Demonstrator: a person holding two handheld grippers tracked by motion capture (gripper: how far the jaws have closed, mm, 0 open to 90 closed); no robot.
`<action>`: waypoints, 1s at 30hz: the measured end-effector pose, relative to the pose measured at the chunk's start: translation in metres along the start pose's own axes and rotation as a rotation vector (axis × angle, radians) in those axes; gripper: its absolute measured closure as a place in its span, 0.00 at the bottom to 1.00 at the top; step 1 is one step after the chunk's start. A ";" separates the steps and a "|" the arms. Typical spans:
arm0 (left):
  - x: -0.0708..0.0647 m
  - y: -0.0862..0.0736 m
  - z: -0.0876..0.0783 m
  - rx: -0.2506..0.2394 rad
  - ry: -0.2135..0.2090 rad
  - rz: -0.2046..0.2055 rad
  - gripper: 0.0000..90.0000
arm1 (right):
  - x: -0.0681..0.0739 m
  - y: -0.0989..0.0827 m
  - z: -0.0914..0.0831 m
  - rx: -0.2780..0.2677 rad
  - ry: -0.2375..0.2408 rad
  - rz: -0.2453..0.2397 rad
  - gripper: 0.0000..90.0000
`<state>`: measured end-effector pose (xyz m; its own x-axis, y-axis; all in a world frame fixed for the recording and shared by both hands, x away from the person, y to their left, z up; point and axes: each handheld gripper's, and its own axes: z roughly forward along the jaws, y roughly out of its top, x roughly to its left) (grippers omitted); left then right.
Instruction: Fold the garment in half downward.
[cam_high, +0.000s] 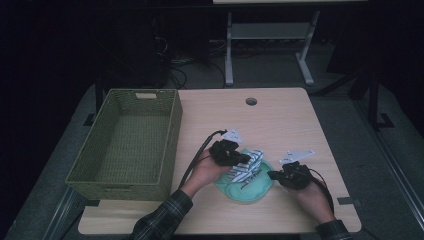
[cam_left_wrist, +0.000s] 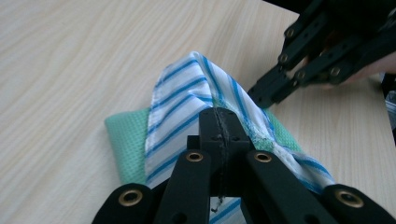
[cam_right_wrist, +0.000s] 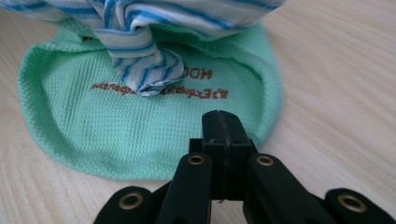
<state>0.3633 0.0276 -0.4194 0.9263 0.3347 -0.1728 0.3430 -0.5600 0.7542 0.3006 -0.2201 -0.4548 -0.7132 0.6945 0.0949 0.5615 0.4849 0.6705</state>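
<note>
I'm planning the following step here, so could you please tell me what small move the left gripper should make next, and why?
Probably lift a little and carry leftward toward the green basket. The left gripper looks shut on the striped cloth, which is bunched above the green cloth lying flat on the table. The right gripper sits shut at the green cloth's edge, apparently holding nothing, and the basket looks empty.

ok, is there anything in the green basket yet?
No. In the high view the green basket shows a bare woven floor, while the striped cloth and the green cloth lie on the table.
</note>
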 end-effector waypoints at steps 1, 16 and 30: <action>-0.001 -0.001 0.002 0.005 -0.004 0.001 1.00 | 0.000 0.000 0.000 0.000 0.000 0.000 1.00; -0.022 -0.009 0.037 0.089 -0.065 0.040 1.00 | -0.015 -0.009 -0.008 0.014 -0.054 0.037 1.00; -0.030 -0.009 0.039 0.108 -0.071 0.048 0.99 | -0.015 -0.006 -0.009 0.001 -0.033 0.043 1.00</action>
<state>0.3382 -0.0064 -0.4457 0.9494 0.2532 -0.1857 0.3093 -0.6534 0.6909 0.3040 -0.2387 -0.4535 -0.6741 0.7319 0.0997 0.5920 0.4546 0.6655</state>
